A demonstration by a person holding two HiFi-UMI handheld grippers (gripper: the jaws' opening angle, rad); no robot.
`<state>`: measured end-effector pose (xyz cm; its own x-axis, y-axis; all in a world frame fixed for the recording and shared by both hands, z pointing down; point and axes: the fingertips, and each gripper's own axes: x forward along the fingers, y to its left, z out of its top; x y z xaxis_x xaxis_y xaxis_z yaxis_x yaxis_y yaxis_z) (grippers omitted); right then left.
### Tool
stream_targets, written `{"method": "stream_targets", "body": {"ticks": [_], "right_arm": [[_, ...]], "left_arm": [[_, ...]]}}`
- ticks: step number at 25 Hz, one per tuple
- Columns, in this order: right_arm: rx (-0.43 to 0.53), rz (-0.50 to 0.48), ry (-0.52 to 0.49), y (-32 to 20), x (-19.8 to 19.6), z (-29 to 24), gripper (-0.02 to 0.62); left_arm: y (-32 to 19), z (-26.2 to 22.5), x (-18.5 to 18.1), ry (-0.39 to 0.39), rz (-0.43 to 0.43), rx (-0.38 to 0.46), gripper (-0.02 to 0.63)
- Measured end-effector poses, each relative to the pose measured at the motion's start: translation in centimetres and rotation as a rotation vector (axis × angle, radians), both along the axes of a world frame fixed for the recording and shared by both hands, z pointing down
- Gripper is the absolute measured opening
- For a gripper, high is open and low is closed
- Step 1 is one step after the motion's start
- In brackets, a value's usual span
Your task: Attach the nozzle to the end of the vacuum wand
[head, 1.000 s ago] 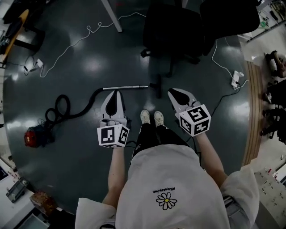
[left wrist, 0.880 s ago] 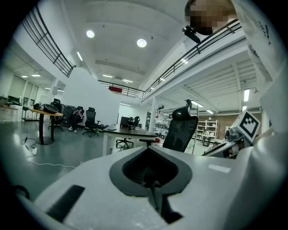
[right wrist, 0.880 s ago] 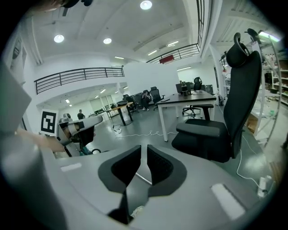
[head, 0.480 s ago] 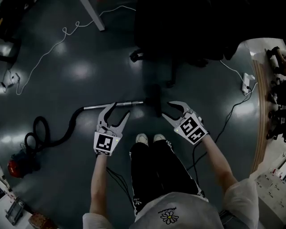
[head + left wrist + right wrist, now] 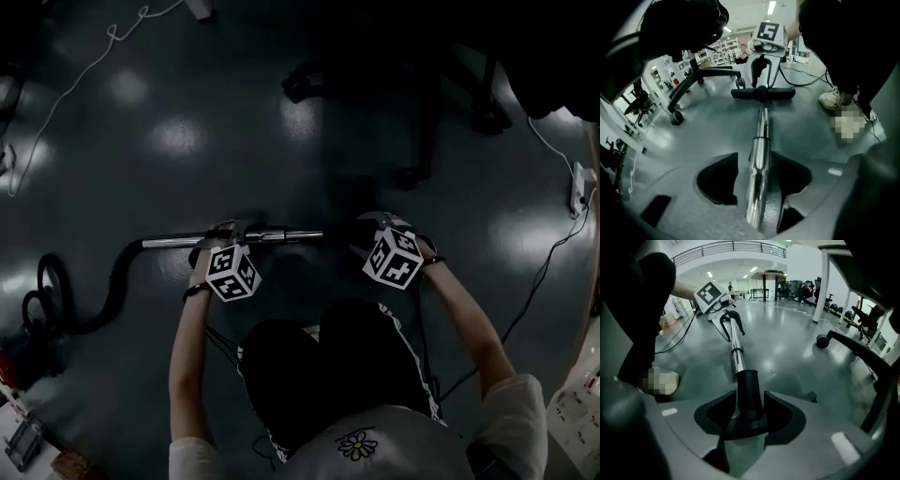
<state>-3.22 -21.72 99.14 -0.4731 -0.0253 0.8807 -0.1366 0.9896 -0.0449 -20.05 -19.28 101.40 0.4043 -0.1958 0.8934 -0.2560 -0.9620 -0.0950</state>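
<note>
A chrome vacuum wand (image 5: 281,234) lies flat on the dark floor. My left gripper (image 5: 225,231) is down over its middle. In the left gripper view the wand (image 5: 757,173) runs between the pads of the left gripper (image 5: 756,157), whose jaws have just been opening; a gap shows on the left side. The black nozzle (image 5: 763,93) lies at the wand's far end. My right gripper (image 5: 749,394) straddles the nozzle's upright neck (image 5: 748,390), jaws wide after opening. The wand's tip (image 5: 739,366) meets the neck; whether it is seated I cannot tell.
A black hose (image 5: 112,281) curls away left from the wand. An office chair's base with castors (image 5: 412,122) stands just beyond the nozzle. White cables (image 5: 56,103) and a power strip (image 5: 577,187) lie on the floor. My shoe (image 5: 832,98) is close beside the wand.
The person has crouched and both grippers have dropped from waist height to the floor. Both went from shut to open and now sit over the wand and the nozzle.
</note>
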Motion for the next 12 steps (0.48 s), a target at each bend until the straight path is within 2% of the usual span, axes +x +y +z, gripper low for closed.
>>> {"method": "stream_targets", "body": {"ticks": [1,3,5,6,7,12], "right_arm": [[0.009,-0.012,0.029,-0.1,0.0,0.8,0.177],[0.042,-0.036,0.047,-0.7,-0.6,1.7,0.177],[0.061,-0.056,0.032,-0.7,-1.5,2.1,0.177],[0.063,-0.065,0.024,-0.4,-1.9,2.3,0.178],[0.064,-0.074,0.021,-0.2,-2.3,2.5,0.178],[0.028,-0.091,0.025,-0.7,-2.7,3.0,0.175]], "left_arm": [[0.5,1.2,0.0,-0.019,0.01,-0.033,0.216],[0.5,3.1,-0.6,-0.065,0.033,-0.07,0.22],[0.6,4.7,-1.3,-0.121,0.058,-0.068,0.239],[0.7,5.3,-1.5,-0.137,0.065,-0.061,0.222],[0.7,5.6,-1.6,-0.136,0.062,-0.061,0.202],[0.2,5.3,-2.1,-0.081,0.006,-0.087,0.201]]}}
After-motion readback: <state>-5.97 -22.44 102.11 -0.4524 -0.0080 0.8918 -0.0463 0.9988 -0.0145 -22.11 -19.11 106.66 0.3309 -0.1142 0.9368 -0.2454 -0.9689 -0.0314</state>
